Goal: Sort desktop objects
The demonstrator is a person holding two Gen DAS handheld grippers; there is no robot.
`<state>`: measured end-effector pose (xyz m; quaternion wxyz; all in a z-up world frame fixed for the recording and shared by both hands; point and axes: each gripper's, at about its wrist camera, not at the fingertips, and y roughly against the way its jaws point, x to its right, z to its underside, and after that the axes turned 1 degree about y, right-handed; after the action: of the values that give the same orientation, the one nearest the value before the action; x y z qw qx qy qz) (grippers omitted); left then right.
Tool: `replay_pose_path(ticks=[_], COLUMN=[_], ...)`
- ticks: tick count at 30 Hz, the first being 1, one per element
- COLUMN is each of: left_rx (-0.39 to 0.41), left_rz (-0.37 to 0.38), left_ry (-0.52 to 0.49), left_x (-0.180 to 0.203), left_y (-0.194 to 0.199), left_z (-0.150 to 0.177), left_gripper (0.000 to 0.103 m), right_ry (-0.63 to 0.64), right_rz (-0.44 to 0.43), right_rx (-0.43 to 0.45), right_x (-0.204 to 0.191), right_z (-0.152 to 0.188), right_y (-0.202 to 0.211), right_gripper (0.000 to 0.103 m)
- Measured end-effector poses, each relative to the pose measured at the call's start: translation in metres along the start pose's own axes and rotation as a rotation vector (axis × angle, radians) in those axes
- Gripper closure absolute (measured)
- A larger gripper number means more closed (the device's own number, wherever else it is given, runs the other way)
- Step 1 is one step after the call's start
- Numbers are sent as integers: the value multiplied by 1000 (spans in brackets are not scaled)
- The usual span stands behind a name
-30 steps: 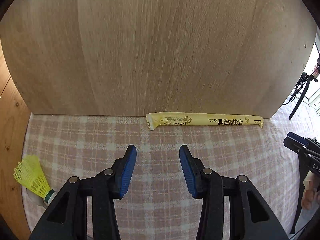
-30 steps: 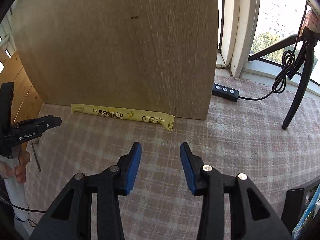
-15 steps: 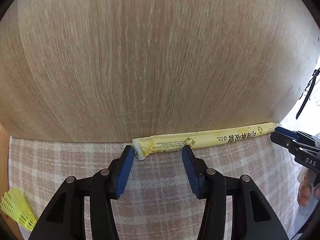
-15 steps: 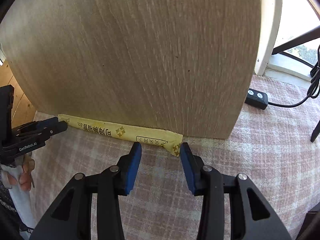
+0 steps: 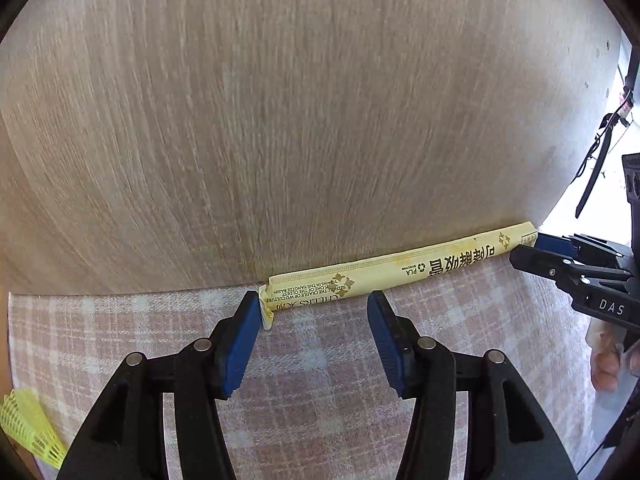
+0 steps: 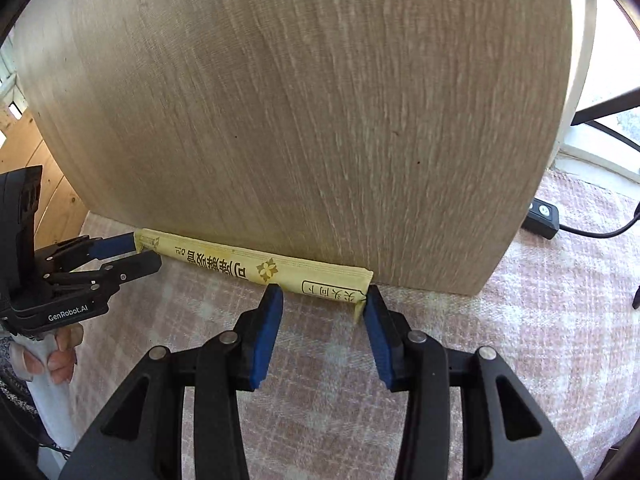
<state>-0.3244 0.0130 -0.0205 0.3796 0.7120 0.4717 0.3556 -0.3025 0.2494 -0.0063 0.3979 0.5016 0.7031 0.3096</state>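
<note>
**Two Open Tongs at the Ends of a Yellow Packet**

A long yellow packet is laid flat on the table, which is covered by a pink checked cloth. The packet is pressed along the foot of a big wooden board that is stood upright at the back.

The left tongs are held wide open, and nothing is gripped by them. One crinkled end of the packet is touched by the blue pad of the left-hand finger. The other finger is kept just in front of the packet, on the cloth.

The right tongs are held open too, and nothing is gripped. The far end of the packet is found here, and its folded tip is touched by the right-hand finger. The other finger is set just in front of the packet.

Each pair of tongs is seen from the other camera, at the far tip of the packet.

A yellow shuttlecock is seen at the table's left edge, well apart from the packet. A black switch box with a cord is laid on the cloth to the right of the board.
</note>
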Motion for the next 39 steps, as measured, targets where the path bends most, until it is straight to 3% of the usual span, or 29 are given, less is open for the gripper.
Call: replay_pose_path(ticks=[12, 18, 22, 25, 28, 30, 39], left_rx=[-69, -165, -153, -140, -130, -123, -142], left_rz=[85, 222, 226, 226, 204, 187, 174], left_ry=[-26, -163, -189, -138, -121, -114, -157], left_x=[45, 116, 160, 155, 135, 122, 131], left_y=[11, 26, 46, 58, 79, 90, 75], left_z=[49, 99, 116, 124, 131, 134, 136], left_gripper=[52, 52, 52, 52, 52, 52, 52], right_ry=[-7, -123, -217, -256, -268, -284, -356], right_rz=[19, 96, 112, 122, 148, 171, 99], right_rx=[-22, 14, -1, -5, 7, 8, -140], right_x=[13, 40, 68, 68, 67, 69, 49], right_z=[48, 56, 71, 83, 85, 84, 102], right_y=[38, 75, 96, 102, 107, 112, 111], right_gripper=[62, 61, 61, 61, 50, 49, 49])
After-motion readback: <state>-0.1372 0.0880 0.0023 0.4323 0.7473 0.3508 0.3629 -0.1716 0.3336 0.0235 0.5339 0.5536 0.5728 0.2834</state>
